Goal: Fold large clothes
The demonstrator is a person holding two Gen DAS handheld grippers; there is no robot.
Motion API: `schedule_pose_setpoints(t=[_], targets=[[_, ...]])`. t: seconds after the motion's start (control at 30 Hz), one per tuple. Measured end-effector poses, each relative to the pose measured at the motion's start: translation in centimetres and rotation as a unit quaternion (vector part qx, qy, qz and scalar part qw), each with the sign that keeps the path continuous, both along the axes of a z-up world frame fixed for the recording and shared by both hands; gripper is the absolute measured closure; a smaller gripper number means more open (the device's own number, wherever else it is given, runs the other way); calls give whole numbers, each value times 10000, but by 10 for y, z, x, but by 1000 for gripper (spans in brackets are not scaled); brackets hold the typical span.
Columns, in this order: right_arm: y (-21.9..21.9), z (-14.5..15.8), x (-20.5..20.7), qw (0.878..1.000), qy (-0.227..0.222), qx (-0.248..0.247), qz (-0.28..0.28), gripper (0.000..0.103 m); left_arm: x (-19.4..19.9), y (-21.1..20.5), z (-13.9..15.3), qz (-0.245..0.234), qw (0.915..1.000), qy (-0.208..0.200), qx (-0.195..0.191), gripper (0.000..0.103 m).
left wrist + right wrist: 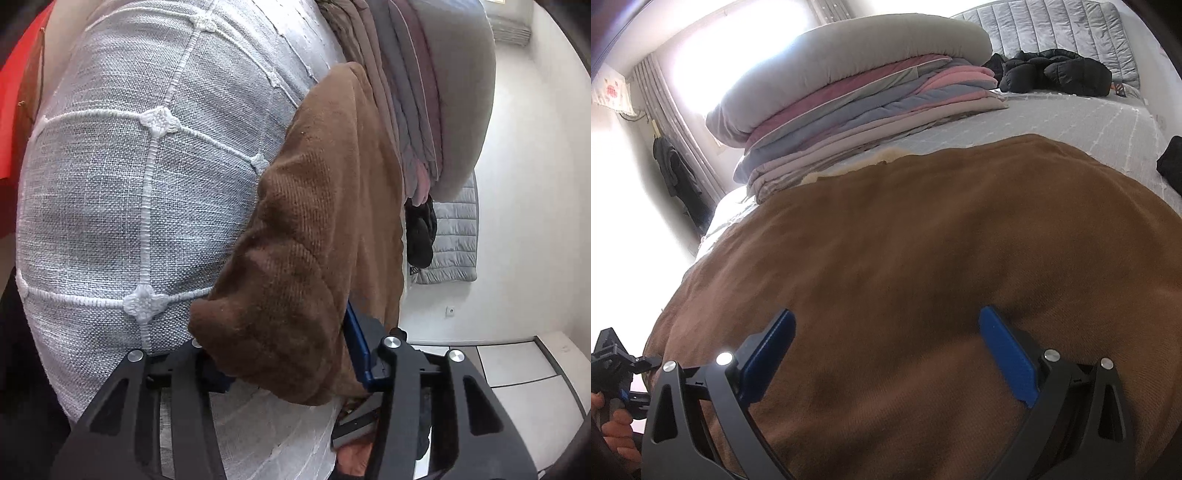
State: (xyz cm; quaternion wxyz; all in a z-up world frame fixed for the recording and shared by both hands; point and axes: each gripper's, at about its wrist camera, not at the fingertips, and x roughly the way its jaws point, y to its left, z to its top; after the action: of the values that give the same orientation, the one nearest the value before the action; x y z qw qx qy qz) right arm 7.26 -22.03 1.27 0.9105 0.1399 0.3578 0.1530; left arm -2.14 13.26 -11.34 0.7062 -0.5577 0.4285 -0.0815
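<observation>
My left gripper (284,354) has a bunched corner of the brown garment (314,221) between its blue pads, and the cloth fills the gap, so I judge it clamped on that corner. My right gripper (886,354) stands wide apart over the near part of the garment, gripping nothing. The garment lies spread on the grey bedspread (122,184), near me, with the stack of folded quilts (857,110) beyond it at the far left. To fold cleanly I should take a matching edge with the right, lift both corners level, and carry them over together so the fabric lands flat without dragging the bedspread.
</observation>
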Motion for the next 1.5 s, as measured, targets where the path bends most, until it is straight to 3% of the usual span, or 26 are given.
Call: schedule_pose_setpoints(t=[0.43,1.5], targets=[[-4,1,3,10000,-7,96,26,7,-6,28,-15,-39,9999,-11,-112,56],[-3,1,3,10000,-7,92,23,7,-4,30,-16,-65,9998,-26,-159,55]])
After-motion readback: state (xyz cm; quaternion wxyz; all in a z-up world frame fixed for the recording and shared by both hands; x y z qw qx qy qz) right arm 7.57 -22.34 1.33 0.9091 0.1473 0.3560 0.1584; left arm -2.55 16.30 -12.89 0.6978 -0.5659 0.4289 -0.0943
